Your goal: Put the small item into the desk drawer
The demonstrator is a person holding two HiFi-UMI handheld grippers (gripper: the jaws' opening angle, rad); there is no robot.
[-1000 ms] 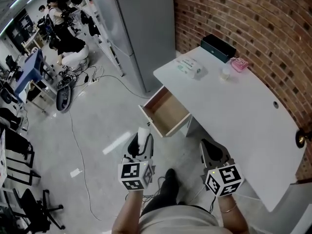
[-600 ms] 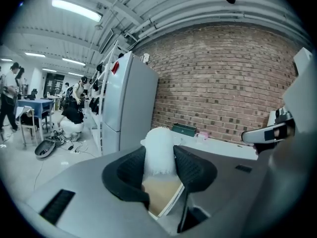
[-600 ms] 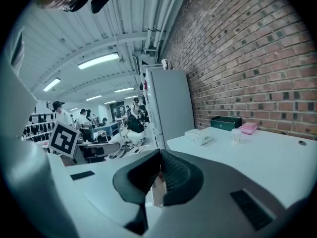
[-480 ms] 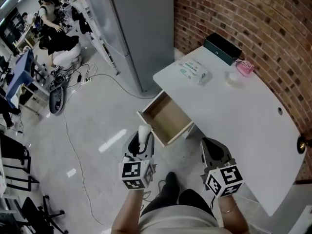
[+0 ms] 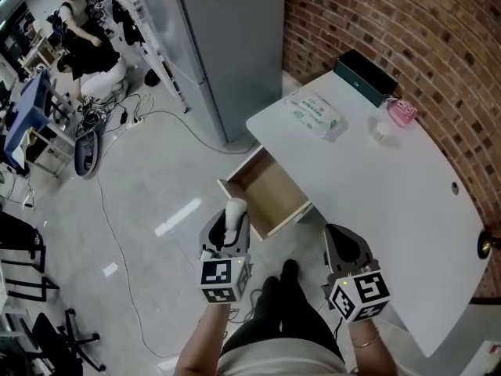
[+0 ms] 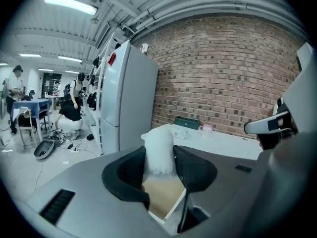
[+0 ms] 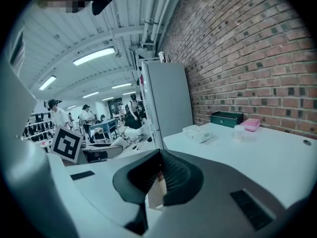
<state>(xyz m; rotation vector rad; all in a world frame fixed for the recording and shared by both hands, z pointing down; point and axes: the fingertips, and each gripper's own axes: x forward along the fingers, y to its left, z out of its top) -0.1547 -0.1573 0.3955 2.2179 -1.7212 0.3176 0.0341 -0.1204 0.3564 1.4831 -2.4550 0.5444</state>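
The left hand-held gripper [image 5: 230, 225] is clamped on the small white frosted-plastic cylinder [image 5: 235, 208], which stands upright between its jaws. The open pale wooden drawer [image 5: 268, 188] of the white bench [image 5: 391, 186] lies just ahead of its tips, slightly right and lower, so this hand is the nearer. The right hand-held gripper [image 5: 344, 245] has its jaws together on nothing.

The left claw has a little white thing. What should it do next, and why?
Probably carry the left claw forward over the open drawer. It grips the white item but seems to hang short of the drawer's front edge, above the floor; releasing now would likely miss.
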